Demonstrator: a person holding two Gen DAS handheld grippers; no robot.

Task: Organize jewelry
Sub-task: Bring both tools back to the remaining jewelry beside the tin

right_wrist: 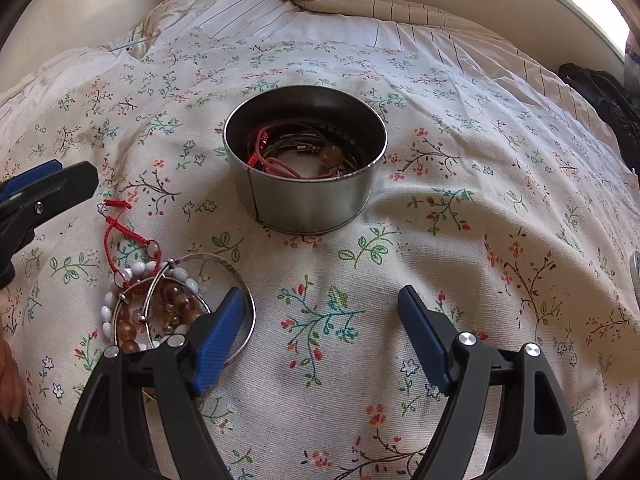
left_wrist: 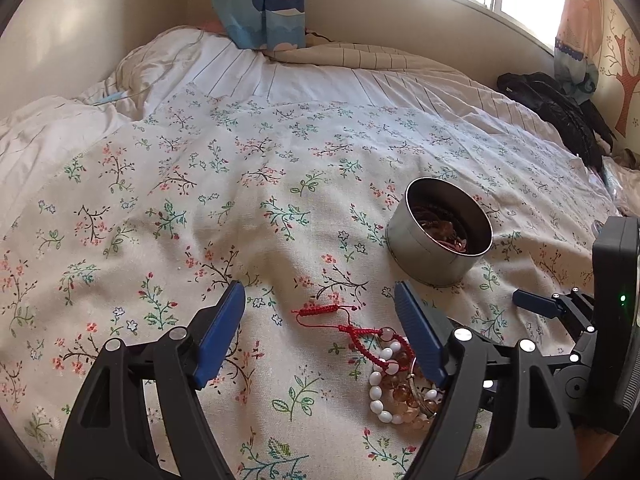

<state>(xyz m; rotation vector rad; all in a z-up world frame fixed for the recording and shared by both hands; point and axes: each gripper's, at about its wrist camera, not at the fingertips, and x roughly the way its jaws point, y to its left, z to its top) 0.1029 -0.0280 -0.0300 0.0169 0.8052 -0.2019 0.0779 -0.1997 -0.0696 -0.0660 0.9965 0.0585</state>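
Observation:
A round metal tin [right_wrist: 304, 204] stands on the floral bedspread and holds several cords and bracelets [right_wrist: 304, 152]; it also shows in the left wrist view [left_wrist: 436, 240]. A pile of jewelry lies in front of it: a red braided cord bracelet [left_wrist: 352, 330], white bead bracelet [left_wrist: 380, 392], amber bead bracelet [right_wrist: 176, 300] and silver bangles [right_wrist: 224, 268]. My left gripper [left_wrist: 320, 328] is open over the red cord. My right gripper [right_wrist: 322, 320] is open and empty, its left finger over the bangles.
The floral bedspread [left_wrist: 200, 200] covers a bed with a striped white duvet [left_wrist: 300, 76] behind. A black garment [left_wrist: 560, 112] lies at the far right by the wall. A blue curtain [left_wrist: 264, 4] hangs at the back below a window.

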